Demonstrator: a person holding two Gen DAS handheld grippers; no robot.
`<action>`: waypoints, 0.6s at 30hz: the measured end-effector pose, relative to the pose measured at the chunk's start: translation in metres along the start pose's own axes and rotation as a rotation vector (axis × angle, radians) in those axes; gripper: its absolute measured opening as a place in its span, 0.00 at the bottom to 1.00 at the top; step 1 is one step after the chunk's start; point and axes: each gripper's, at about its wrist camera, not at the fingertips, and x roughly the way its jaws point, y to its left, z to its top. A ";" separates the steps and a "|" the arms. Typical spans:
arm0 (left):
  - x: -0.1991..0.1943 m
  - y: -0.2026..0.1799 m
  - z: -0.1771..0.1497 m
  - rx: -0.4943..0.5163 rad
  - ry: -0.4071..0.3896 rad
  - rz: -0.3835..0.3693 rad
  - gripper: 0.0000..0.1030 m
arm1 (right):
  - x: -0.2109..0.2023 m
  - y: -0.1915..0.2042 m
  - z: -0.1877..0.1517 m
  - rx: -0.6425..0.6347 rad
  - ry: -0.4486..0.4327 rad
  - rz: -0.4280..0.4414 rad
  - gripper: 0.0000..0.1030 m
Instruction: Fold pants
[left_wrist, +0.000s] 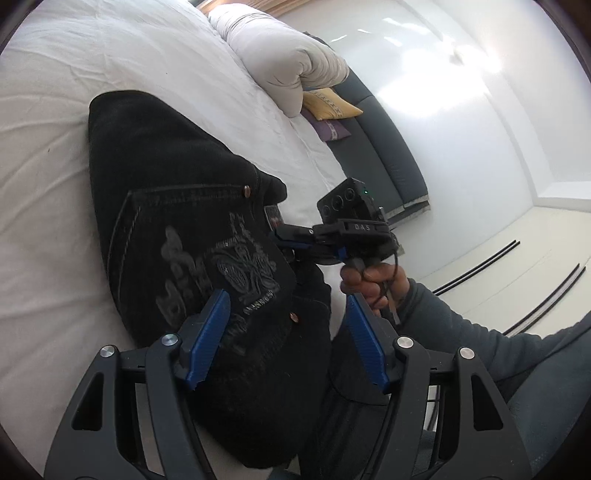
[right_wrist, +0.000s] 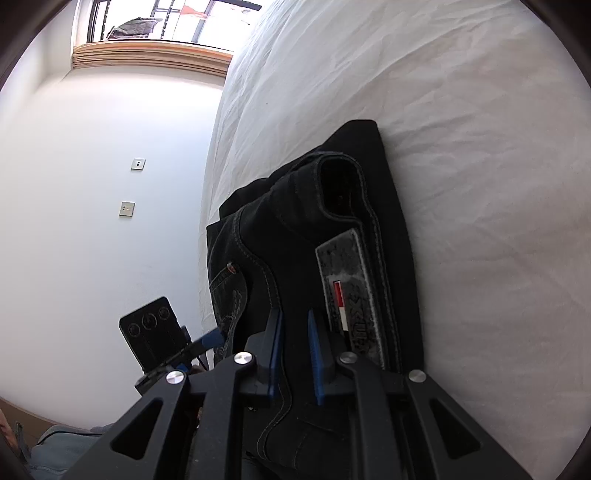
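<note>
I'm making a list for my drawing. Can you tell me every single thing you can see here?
pants: one, black, folded on the bed
bed sheet: one, white, wrinkled, under the pants
duvet: one, off-white, bundled at the far end of the bed
cushions: two, yellow on purple, on the grey bench
bench: one, dark grey, beside the bed
wall plates: two, pale, on the white wall
window: one, wooden sill, top of the right view
left tongs: blue pads apart over the pants
right tongs: blue pads pinching the pants' waistband
hand: one, grey sleeve, holding the right tongs
</note>
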 end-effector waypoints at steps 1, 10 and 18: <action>-0.002 -0.002 -0.005 -0.007 0.002 -0.013 0.61 | 0.000 -0.001 0.000 0.001 -0.001 0.003 0.14; -0.002 -0.042 -0.059 0.052 0.197 -0.026 0.61 | -0.004 0.006 -0.006 -0.029 0.010 0.006 0.31; -0.061 -0.020 -0.024 -0.068 -0.062 0.127 0.75 | -0.060 0.038 -0.012 -0.157 -0.107 -0.042 0.81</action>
